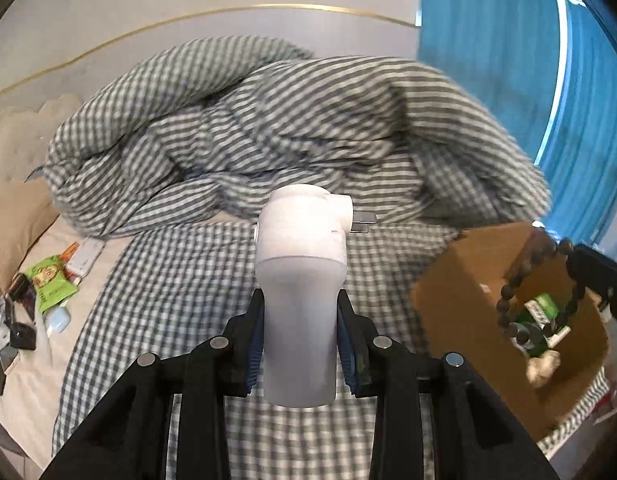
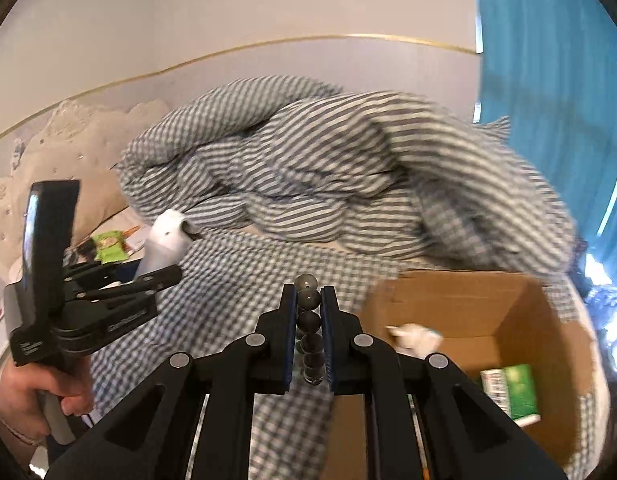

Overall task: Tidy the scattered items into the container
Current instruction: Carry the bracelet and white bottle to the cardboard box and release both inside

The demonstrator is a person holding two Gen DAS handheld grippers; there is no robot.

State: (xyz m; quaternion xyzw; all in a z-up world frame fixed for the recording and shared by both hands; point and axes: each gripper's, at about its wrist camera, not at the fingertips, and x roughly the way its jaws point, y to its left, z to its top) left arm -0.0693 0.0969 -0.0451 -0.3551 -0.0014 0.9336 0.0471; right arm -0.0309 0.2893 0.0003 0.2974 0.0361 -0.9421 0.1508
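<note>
Left gripper [image 1: 300, 336]: nearest to us, its jaws are pinched on the lower body of a white plug-in device [image 1: 302, 280]. We hold it upright with the metal prongs pointing right, clear of the pads, so the grip sits on the smooth barrel.

Right gripper [image 2: 308, 340]: our jaws are pressed together on a string of dark beads [image 2: 310, 328]. The beads stack in the gap between the pads; in the left wrist view the rest of the strand hangs in a loop over the box, which we judge is why it is carried high.

Bedspread [image 1: 212, 280]: the checked cloth lies under both tools — a soft surface, with nothing on this stretch of it.

Cardboard box [image 2: 520, 320]: it stands open on the bed just to the right of both grippers. Inside we see a green packet [image 2: 516, 392] and a crumpled white item [image 2: 418, 338]. The string of dark beads is close to its rim; the white plug-in device is still some way to the left.

Scattered items [image 1: 48, 280]: a green snack pouch, small white packs and dark objects lie well apart from the box, at the far left by the pillow — we judge these are yet to be collected.

Duvet [image 1: 268, 132]: bunched up striped bedding lies beyond, against the wall.
</note>
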